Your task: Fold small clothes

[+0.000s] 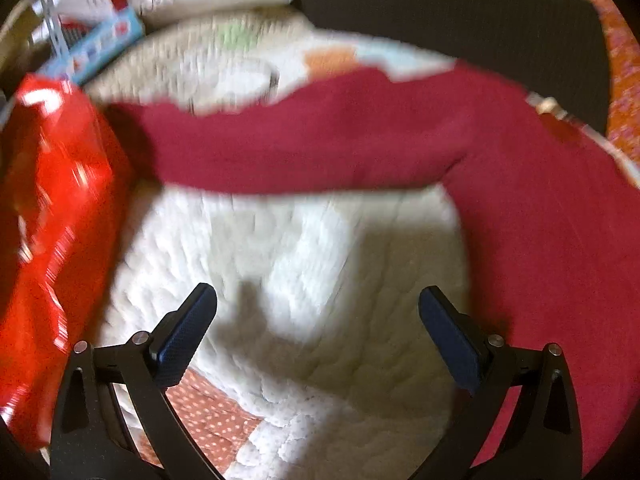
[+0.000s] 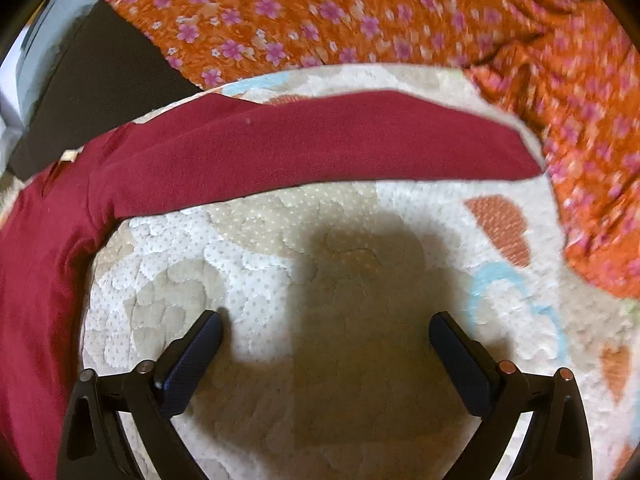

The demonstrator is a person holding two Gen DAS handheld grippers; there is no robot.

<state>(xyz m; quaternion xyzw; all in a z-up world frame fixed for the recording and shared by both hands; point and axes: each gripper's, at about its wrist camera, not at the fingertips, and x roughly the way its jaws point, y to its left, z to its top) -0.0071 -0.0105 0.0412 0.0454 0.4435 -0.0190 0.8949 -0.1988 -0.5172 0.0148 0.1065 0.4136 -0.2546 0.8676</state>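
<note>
A dark red garment [image 1: 540, 240] lies spread on a white quilted blanket [image 1: 288, 248]. In the left wrist view one sleeve [image 1: 304, 148] stretches left across the blanket and the body fills the right side. My left gripper [image 1: 318, 300] is open and empty above bare quilt, short of the sleeve. In the right wrist view the other sleeve [image 2: 320, 140] stretches right and the body [image 2: 36, 280] lies at the left. My right gripper [image 2: 326, 324] is open and empty above the quilt [image 2: 320, 264], short of that sleeve.
A shiny red bag [image 1: 52, 220] lies at the left edge of the blanket. An orange flowered cloth [image 2: 360, 12] lies beyond and right of the quilt. A dark mat [image 1: 460, 24] lies behind. White items and a blue box [image 1: 100, 44] sit at the back left.
</note>
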